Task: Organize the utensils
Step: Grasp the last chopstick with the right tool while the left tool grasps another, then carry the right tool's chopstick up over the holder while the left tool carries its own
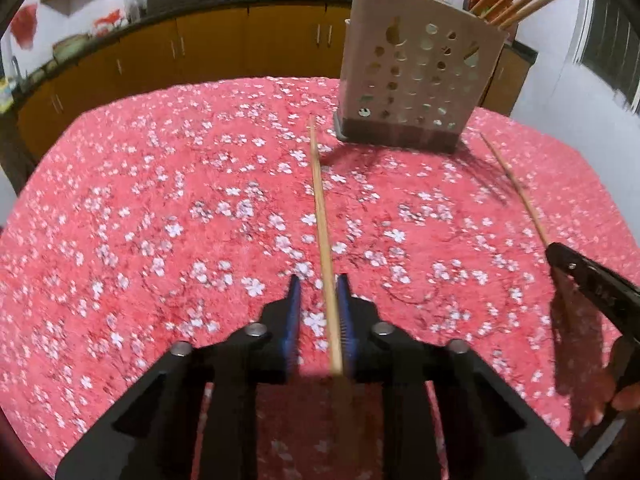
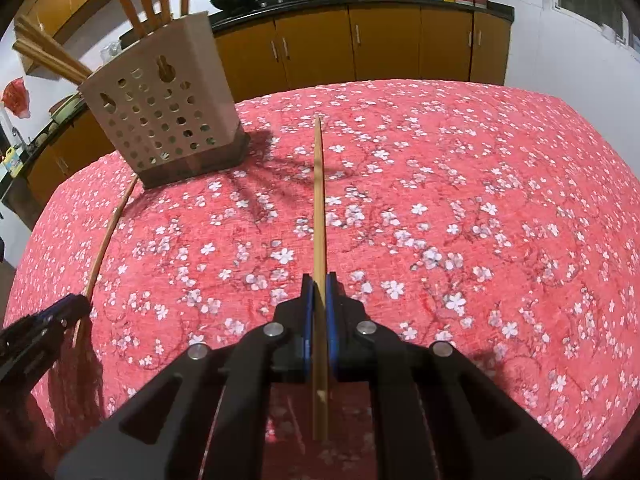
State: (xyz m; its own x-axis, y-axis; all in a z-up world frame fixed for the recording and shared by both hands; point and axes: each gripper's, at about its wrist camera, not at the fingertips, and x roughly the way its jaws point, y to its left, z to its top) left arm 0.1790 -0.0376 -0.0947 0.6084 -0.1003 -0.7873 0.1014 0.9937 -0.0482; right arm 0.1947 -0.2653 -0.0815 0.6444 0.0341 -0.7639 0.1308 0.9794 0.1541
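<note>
Left hand-held gripper [image 1: 318, 282] pinching a wooden chopstick [image 1: 322, 216] that runs toward 12 o'clock over the flowered red surface [image 1: 160, 200]. Right hand-held gripper [image 2: 319, 280] pressed onto a second chopstick [image 2: 319, 200], likewise pointing to 12 o'clock. Perforated utensil holder [image 1: 416, 80] upright at 1 o'clock in the left wrist view, 10 o'clock in the right, more chopsticks [image 2: 132, 4] sticking up out of it.
</note>
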